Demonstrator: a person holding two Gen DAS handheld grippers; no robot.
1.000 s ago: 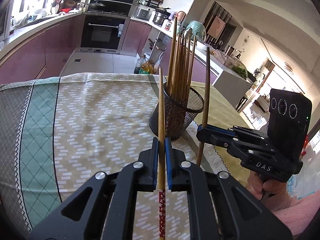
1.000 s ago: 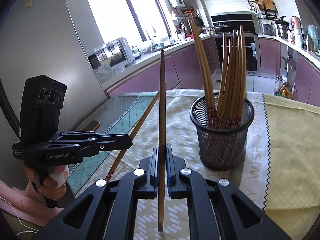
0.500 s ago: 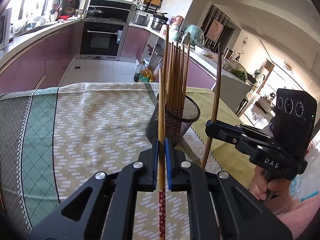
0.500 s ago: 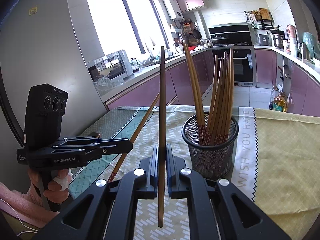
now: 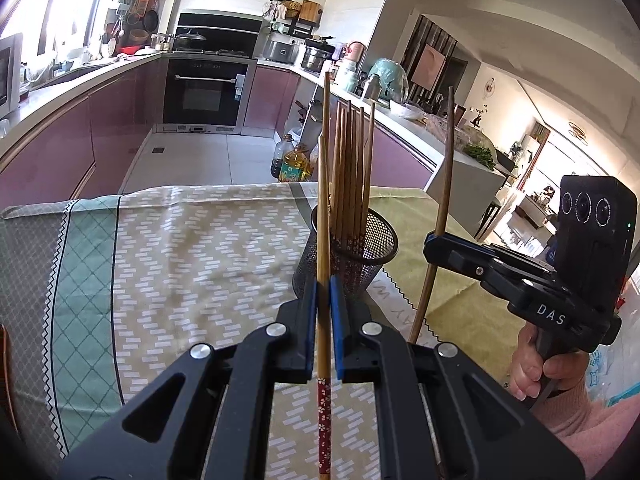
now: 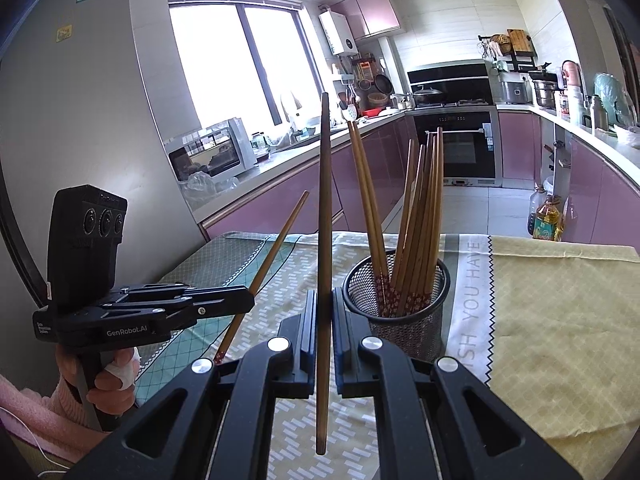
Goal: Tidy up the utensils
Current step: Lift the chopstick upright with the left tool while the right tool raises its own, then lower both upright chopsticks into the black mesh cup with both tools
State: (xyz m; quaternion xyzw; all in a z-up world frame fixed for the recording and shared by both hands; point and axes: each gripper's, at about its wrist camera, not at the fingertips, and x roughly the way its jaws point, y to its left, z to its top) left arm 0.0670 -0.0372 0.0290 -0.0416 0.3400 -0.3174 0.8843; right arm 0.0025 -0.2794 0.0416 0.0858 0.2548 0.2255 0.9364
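Purple-fronted kitchen cabinets run round the room, and nearer stands a table (image 6: 560, 320) under a patterned cloth (image 5: 180, 260), its far edge dropping to the tiled floor. On the cloth stands one black mesh holder (image 6: 400, 312), upright, near the seam where the zigzag print meets a yellow-green cloth. Bare cloth lies wide to the holder's left in the left wrist view, and more yellow cloth lies open past it on the other side.

Chopsticks (image 6: 420, 216) stand bundled in the holder, red flowered ends down; I count about nine, though they overlap too closely to be sure.

Two more chopsticks are in the air, one per claw. The left gripper (image 5: 323, 300) is clamped on a light chopstick (image 5: 322, 220) whose red flowered end points back toward the camera, its tip rising in front of the holder. The right gripper (image 6: 325, 312) is clamped on a darker chopstick (image 6: 324, 208), held nearly upright, just left of the holder in its own view. Both claws hang above the cloth on the near side of the holder, apart from each other, each held by a hand (image 5: 536, 368) in a pink sleeve.
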